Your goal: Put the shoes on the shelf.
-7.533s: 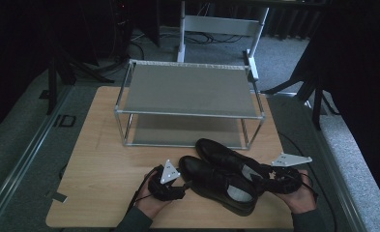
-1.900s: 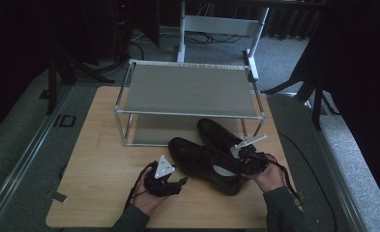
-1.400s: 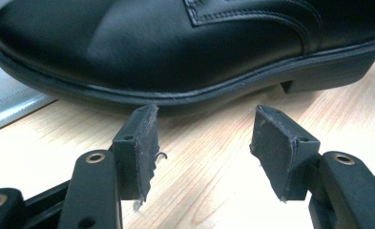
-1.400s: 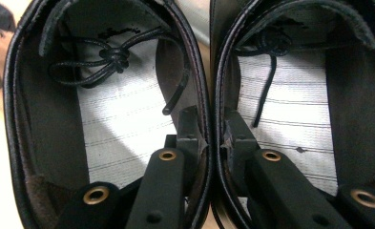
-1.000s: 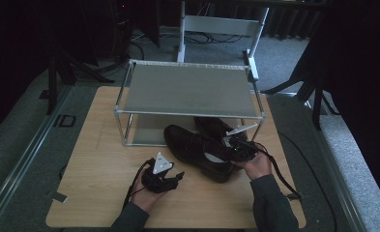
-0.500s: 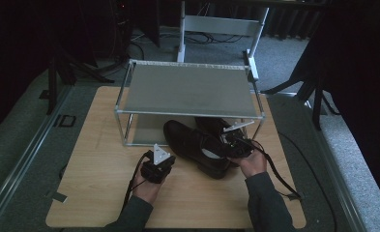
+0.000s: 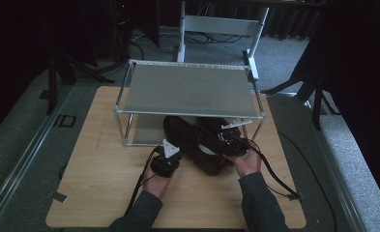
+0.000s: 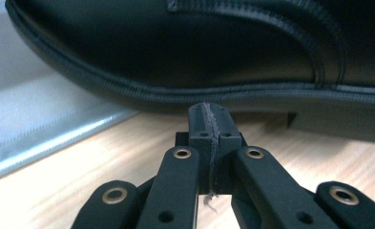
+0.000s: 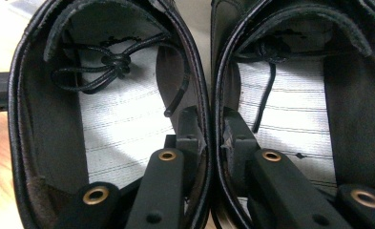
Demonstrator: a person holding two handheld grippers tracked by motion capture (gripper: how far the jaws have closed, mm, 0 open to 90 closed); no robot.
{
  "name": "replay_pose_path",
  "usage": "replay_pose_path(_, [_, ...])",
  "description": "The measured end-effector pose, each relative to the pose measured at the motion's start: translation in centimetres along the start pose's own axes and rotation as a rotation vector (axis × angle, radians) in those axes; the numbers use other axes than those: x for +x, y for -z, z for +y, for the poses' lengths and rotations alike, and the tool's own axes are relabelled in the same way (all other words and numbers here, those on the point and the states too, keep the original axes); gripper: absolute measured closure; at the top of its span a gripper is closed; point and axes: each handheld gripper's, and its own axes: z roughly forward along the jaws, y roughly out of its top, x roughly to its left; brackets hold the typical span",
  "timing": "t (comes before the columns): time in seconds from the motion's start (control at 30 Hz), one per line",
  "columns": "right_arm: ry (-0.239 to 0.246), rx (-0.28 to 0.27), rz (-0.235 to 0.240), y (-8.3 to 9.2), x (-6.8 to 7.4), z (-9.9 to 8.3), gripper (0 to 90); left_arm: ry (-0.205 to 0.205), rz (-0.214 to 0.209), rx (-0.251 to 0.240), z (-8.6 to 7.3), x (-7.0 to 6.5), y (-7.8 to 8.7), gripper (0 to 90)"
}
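Observation:
Two black leather lace-up shoes lie side by side on the wooden table (image 7: 95,169), toes under a metal rack (image 7: 187,89). My right gripper (image 7: 226,142) is shut on their two touching inner walls, one jaw inside each shoe. In the right gripper view, that gripper (image 9: 211,121) pinches the left shoe (image 9: 113,138) and the right shoe (image 9: 295,129) together. My left gripper (image 7: 174,147) is shut with nothing in it. Its closed tips (image 8: 209,114) sit at the sole edge of the left shoe (image 8: 175,47), near the heel.
The rack's lower shelf (image 7: 144,130) lies just ahead of the shoes and appears as a silver plate (image 8: 32,124) at the left of the left gripper view. A metal chair frame (image 7: 221,24) stands behind the table. Cables trail from both grippers.
My left hand has moved forward and right, up to the side of the left shoe. The right hand and the shoes have stayed nearly still, toes under the rack.

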Motion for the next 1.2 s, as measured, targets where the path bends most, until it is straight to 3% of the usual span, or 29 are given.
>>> replay_pose_path(0.17, [0.0,-0.023,-0.025,-0.2,0.4,-0.2,80.1,-0.006,0.005,0.004,0.7,0.0,-0.7,90.0])
replay_pose_path(0.27, [0.025,-0.046,-0.063,-0.3,1.1,0.0,80.2,0.007,0.007,0.006,1.1,0.4,-1.3,90.0])
replay_pose_path(0.4, [0.038,-0.058,-0.077,-0.3,1.6,0.3,80.2,0.02,0.022,-0.001,1.6,0.9,-1.8,90.0])
replay_pose_path(0.63, [0.003,-0.099,-0.091,-1.1,1.8,0.6,80.2,0.03,0.065,-0.018,2.3,1.6,-3.0,90.0])
replay_pose_path(0.93, [-0.047,-0.12,-0.121,-1.8,1.3,1.0,80.2,0.05,0.121,-0.023,3.1,1.1,-4.6,90.0])
replay_pose_path(1.0, [-0.057,-0.124,-0.13,-2.0,1.2,1.0,80.2,0.05,0.099,-0.026,3.2,1.0,-4.8,90.0])
replay_pose_path(1.1, [-0.076,-0.133,-0.134,-2.5,1.1,1.0,80.1,0.018,0.119,-0.034,3.5,0.2,-5.1,90.0])
replay_pose_path(1.2, [-0.108,-0.153,-0.141,-2.8,1.0,1.0,80.1,0.027,0.122,-0.037,3.7,0.1,-5.3,90.0])
